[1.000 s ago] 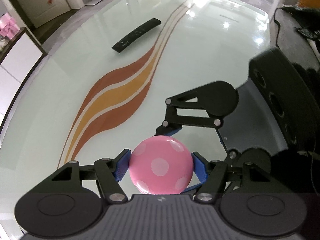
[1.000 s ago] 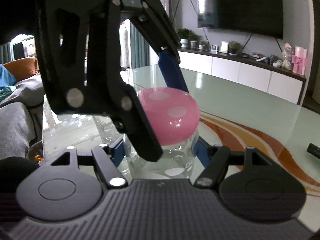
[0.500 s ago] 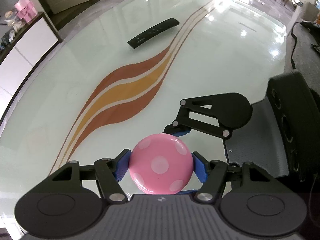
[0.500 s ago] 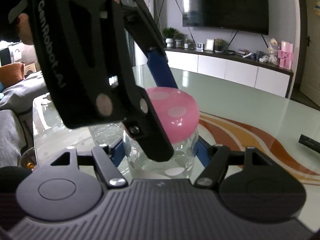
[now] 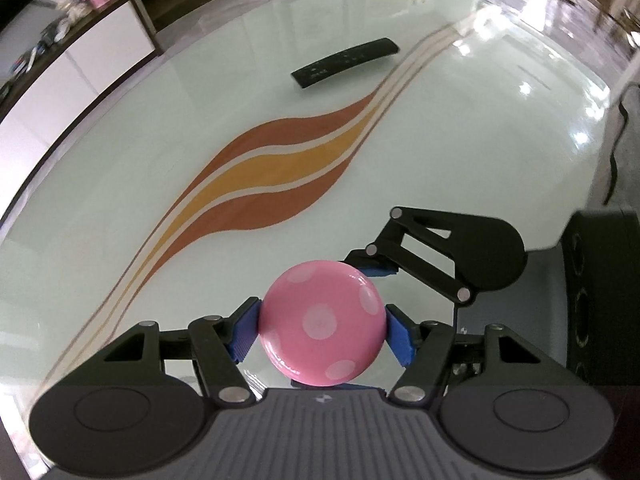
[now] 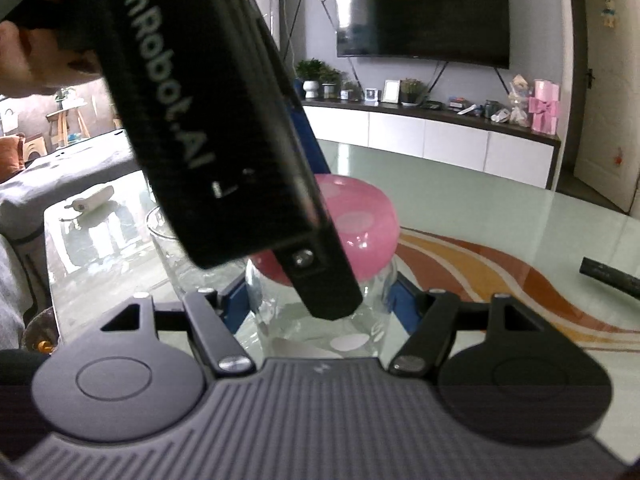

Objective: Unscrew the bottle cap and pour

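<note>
A round pink cap with white dots sits on top of a clear bottle. My left gripper points steeply down from above, and its blue pads press on both sides of the cap. My right gripper comes in from the side, shut on the clear bottle body just under the cap. In the right wrist view the left gripper's black body crosses the frame and hides part of the cap. The bottle's lower part is hidden.
The bottle stands over a glass table with an orange and brown wave pattern. A black remote lies farther out. A clear glass stands just left of the bottle. A hand holds the left gripper. A white cabinet lines the wall.
My left gripper has rolled about its own axis with the cap in its pads; the table pattern and remote swing across its view. The right gripper keeps its hold on the bottle.
</note>
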The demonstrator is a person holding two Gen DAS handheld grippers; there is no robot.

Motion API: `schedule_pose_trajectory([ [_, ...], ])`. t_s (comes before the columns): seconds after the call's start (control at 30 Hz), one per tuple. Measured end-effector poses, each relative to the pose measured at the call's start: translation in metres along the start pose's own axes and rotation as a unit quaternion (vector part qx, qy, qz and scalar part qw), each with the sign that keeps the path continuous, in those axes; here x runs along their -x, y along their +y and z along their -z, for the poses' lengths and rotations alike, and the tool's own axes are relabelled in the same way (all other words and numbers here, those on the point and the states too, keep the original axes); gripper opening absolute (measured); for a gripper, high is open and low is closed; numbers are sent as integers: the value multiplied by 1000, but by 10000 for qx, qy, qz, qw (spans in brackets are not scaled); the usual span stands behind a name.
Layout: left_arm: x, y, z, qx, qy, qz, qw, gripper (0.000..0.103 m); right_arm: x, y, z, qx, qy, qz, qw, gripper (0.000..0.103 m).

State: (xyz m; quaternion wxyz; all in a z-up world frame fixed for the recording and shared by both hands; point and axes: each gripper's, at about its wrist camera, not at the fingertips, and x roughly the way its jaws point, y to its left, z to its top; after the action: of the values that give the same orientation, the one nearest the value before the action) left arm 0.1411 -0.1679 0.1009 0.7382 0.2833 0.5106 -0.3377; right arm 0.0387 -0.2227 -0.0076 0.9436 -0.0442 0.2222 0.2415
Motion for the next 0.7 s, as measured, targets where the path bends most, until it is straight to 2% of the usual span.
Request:
schedule_pose_trajectory([
  [0.43, 0, -2, 4, 763, -32, -257, 9967, 67, 7, 13, 5, -143, -97, 358, 9992, 70],
  [0.7, -1, 4, 3, 1214, 25, -241, 9923, 67, 7, 25, 7, -66, -152, 568, 9982, 70],
])
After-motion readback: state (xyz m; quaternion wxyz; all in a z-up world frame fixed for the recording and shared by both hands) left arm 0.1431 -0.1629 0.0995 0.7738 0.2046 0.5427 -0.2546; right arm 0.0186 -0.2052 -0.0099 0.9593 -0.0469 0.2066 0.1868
